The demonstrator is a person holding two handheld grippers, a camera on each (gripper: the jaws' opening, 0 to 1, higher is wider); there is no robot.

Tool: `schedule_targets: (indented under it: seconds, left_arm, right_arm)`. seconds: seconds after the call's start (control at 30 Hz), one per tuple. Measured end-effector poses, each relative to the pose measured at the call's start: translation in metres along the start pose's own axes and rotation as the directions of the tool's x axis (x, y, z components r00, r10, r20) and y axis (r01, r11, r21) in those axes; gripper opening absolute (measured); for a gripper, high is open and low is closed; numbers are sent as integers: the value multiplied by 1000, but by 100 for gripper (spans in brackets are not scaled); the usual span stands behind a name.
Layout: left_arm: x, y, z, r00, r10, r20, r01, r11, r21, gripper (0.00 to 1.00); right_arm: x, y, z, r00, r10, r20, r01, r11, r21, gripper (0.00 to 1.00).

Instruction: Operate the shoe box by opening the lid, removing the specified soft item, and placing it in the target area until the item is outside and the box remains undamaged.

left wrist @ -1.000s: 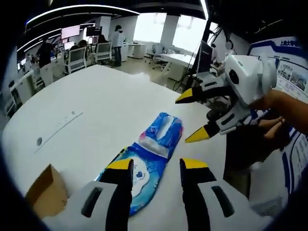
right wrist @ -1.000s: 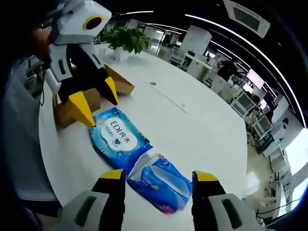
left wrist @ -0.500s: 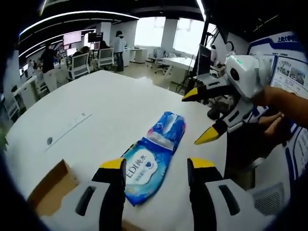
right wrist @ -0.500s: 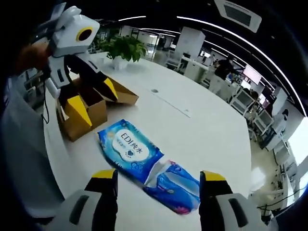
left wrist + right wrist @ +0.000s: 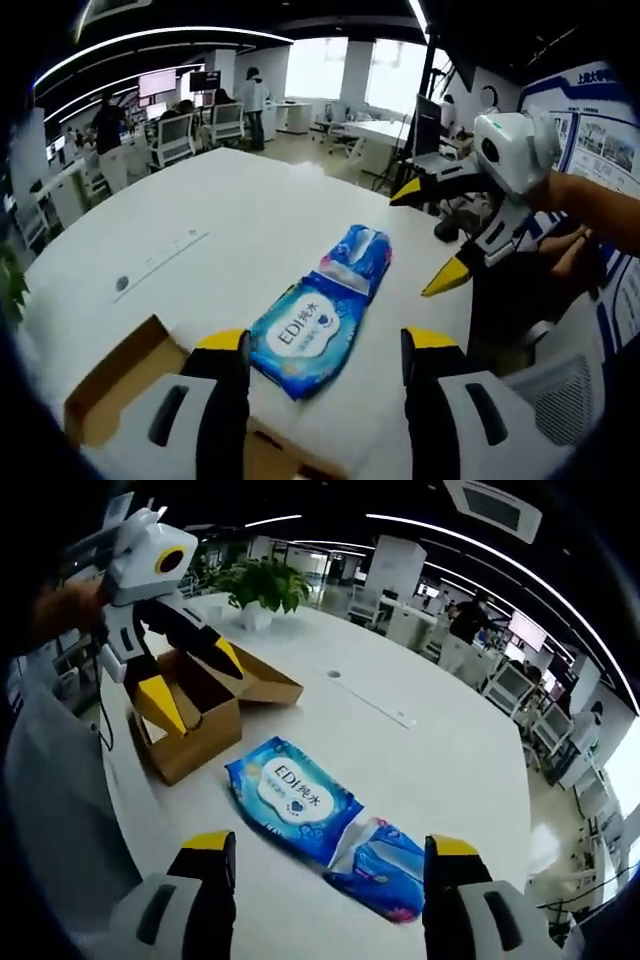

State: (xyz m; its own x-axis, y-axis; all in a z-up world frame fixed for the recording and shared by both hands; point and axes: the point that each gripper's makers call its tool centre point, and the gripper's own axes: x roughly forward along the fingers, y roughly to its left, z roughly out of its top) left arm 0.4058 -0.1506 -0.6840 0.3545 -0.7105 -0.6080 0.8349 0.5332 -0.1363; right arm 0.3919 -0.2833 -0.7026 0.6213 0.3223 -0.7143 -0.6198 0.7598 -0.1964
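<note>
A blue wet-wipes pack (image 5: 306, 336) (image 5: 294, 800) lies flat on the white table, and a second blue soft pack (image 5: 357, 255) (image 5: 386, 868) touches its end. The brown cardboard shoe box (image 5: 197, 718) (image 5: 118, 388) stands open near the table edge. My left gripper (image 5: 322, 342) is open, raised above the box and the wipes pack, holding nothing; in the right gripper view it hangs over the box (image 5: 197, 680). My right gripper (image 5: 325, 842) is open and empty above the packs; in the left gripper view it hovers at the right (image 5: 430, 239).
A white table (image 5: 420, 750) (image 5: 220, 230) carries a potted plant (image 5: 262, 585) at its far end. Office desks, chairs and people stand in the background. A person's hand (image 5: 585, 215) holds the right gripper near a wall poster (image 5: 600, 140).
Both grippers have drawn back and up from the packs. The open box has come further into both views. The packs lie where they were.
</note>
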Motion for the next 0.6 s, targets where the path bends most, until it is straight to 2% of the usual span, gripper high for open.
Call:
schedule_targets:
  seconds: [0.23,0.6]
  left_arm:
    - [-15,5,-8,1000,17,-10,-17,1000,21,69]
    - [-41,27,-14,998,64,15,-64,998,-11,73]
  right_arm:
    - [-1,13,12,999,29,15,-29,1000,6,80]
    - [4,29,27,997,69,27,-69,998,5,83]
